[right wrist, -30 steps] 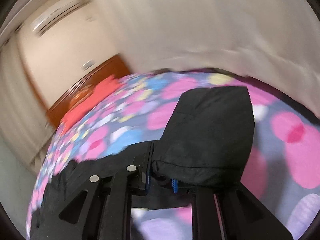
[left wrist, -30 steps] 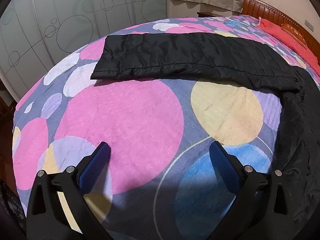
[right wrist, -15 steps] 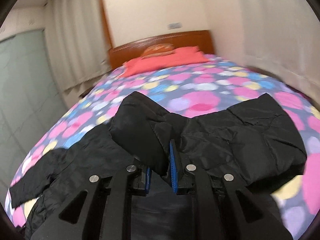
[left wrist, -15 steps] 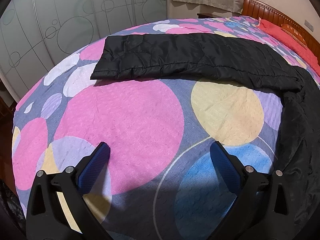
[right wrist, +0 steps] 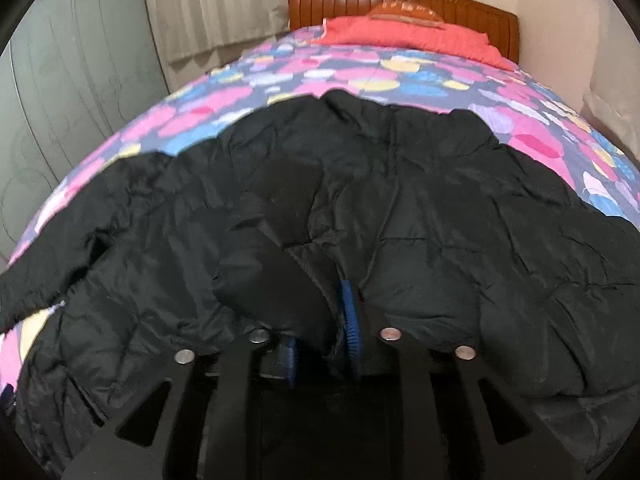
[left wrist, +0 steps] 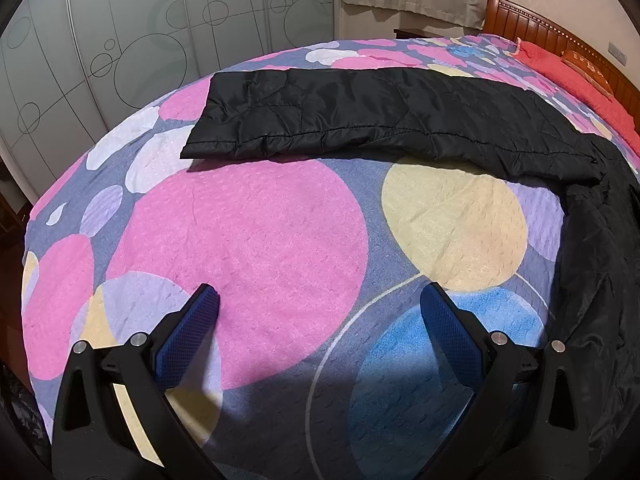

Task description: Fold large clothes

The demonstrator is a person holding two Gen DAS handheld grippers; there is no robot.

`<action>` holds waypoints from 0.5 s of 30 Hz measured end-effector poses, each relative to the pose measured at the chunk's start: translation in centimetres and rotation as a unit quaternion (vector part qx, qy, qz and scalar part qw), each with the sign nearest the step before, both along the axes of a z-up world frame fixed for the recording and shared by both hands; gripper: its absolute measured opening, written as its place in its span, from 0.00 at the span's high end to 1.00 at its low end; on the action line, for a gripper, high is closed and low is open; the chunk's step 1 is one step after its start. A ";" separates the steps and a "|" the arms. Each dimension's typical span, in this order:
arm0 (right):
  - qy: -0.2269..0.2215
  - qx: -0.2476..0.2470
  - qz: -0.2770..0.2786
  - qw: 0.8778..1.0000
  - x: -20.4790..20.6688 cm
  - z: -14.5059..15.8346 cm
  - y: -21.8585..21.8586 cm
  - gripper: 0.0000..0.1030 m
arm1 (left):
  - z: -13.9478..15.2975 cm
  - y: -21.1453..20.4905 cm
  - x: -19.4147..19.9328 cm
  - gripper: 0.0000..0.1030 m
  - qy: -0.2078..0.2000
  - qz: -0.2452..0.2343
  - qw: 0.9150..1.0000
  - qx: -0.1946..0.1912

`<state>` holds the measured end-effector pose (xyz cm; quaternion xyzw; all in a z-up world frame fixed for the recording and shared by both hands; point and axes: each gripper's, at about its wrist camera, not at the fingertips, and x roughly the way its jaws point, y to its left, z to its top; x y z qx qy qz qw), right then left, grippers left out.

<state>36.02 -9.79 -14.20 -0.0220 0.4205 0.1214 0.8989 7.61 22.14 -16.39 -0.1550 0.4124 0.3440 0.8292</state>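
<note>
Jacket sleeve now folded onto body; right tongs pinching it; left tongs spread.

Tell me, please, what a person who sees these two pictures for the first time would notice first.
First comes the black padded jacket, which fills the middle of the right wrist view; the right gripper has its jaws shut on a fold of it. In the left wrist view one sleeve lies stretched flat across the far side of the bedspread, bright with large pink, yellow and blue circles. The left gripper hangs over it, jaws wide and holding nothing.
</note>
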 end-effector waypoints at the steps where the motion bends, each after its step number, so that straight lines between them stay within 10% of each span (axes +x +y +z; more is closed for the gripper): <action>1: 0.001 0.007 0.007 1.000 -0.2 0.2 0.0 0.59 | 0.0 0.0 0.0 0.02 0.000 0.000 1.000 0.000; 3: 0.002 0.037 0.026 0.999 -1.1 1.2 -0.2 0.35 | 0.0 0.0 0.0 0.02 0.000 0.000 1.000 0.000; 8: -0.053 0.065 0.002 0.997 -3.1 4.8 -3.6 0.35 | 0.0 0.0 0.0 0.02 0.000 0.000 1.000 0.001; 15: -0.062 0.063 -0.223 0.971 0.4 6.0 -18.8 0.52 | 0.0 0.0 0.0 0.02 0.000 0.000 1.000 0.001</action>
